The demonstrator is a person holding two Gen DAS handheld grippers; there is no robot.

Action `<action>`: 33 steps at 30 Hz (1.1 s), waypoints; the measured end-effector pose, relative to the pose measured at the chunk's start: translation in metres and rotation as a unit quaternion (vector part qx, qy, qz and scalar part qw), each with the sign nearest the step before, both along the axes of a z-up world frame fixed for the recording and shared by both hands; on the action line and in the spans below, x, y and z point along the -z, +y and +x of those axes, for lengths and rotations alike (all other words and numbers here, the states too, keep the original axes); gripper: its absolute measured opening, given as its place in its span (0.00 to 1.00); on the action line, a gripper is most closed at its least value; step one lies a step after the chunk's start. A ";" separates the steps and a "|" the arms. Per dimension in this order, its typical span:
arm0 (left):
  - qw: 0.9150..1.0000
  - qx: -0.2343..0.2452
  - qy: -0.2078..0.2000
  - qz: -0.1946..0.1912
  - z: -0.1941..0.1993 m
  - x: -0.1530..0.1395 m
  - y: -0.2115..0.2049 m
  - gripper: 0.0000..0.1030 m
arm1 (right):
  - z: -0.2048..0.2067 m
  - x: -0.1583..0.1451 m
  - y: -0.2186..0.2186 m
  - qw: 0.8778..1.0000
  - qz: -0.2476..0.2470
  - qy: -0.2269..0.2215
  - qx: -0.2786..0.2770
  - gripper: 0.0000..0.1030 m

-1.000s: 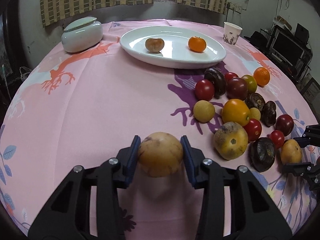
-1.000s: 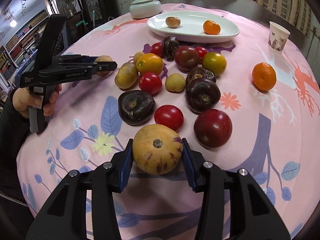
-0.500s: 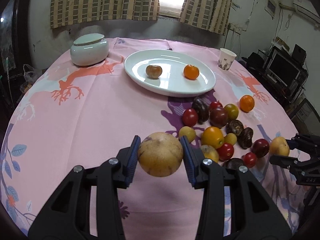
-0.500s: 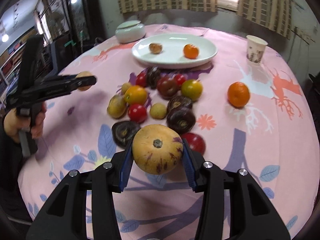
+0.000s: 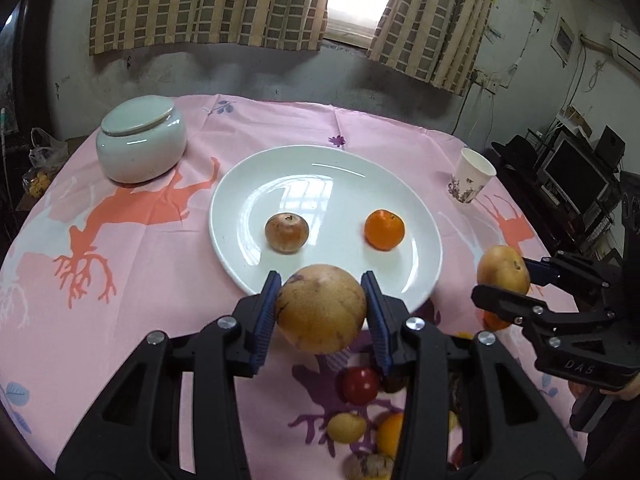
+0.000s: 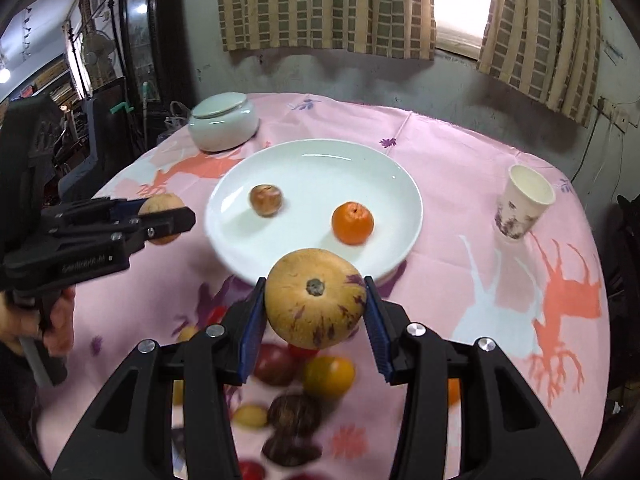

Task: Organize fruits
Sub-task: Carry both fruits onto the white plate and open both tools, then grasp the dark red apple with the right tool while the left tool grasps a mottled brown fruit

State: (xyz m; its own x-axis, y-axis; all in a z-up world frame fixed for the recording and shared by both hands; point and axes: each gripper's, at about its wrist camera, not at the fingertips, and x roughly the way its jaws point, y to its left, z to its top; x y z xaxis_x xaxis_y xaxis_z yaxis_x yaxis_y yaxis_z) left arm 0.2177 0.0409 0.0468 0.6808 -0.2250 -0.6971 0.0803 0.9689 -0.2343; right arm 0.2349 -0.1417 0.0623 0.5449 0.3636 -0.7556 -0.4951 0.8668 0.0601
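My left gripper [image 5: 322, 312] is shut on a round tan fruit [image 5: 321, 307], held in the air just before the near rim of the white plate [image 5: 240, 184]. My right gripper [image 6: 315, 304] is shut on a yellow fruit with purple streaks [image 6: 315, 298], also lifted near the plate [image 6: 380, 172]. On the plate lie a brown fruit [image 5: 286, 232] and an orange [image 5: 384, 229]. Each gripper shows in the other's view: the right gripper [image 5: 505, 276] at the right, the left gripper [image 6: 164, 218] at the left, each with its fruit. Several loose fruits [image 6: 328, 376] lie on the pink cloth below.
A pale green lidded jar [image 5: 140, 142] stands back left of the plate. A paper cup [image 5: 470, 176] stands to its right. A person's hand [image 6: 56, 320] holds the left gripper's handle. A wall with curtains lies beyond the round table's far edge.
Both grippers rose from the cloth and moved forward toward the plate, each carrying its fruit. The fruit pile now lies below and behind the fingers.
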 end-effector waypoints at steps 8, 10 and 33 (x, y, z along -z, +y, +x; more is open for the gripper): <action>0.999 -0.017 0.022 -0.015 0.033 0.037 0.009 0.51 | 0.060 0.043 0.029 0.998 -0.017 0.046 0.028 0.47; 0.999 -0.044 0.004 -0.016 0.031 0.033 0.017 0.77 | 0.068 0.049 0.031 0.998 -0.011 0.058 0.030 0.54; 0.994 0.042 -0.023 0.100 -0.081 -0.001 -0.033 0.96 | -0.095 0.027 -0.047 0.997 -0.062 0.041 -0.036 0.70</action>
State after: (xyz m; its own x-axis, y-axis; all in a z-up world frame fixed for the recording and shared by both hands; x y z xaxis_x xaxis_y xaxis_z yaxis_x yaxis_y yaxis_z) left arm 0.1372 0.0081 0.0474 0.6973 -0.1424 -0.7025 0.1699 0.9850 -0.0310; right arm 0.1400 -0.1892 0.0349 0.4554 0.3004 -0.8381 -0.5536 0.8328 -0.0023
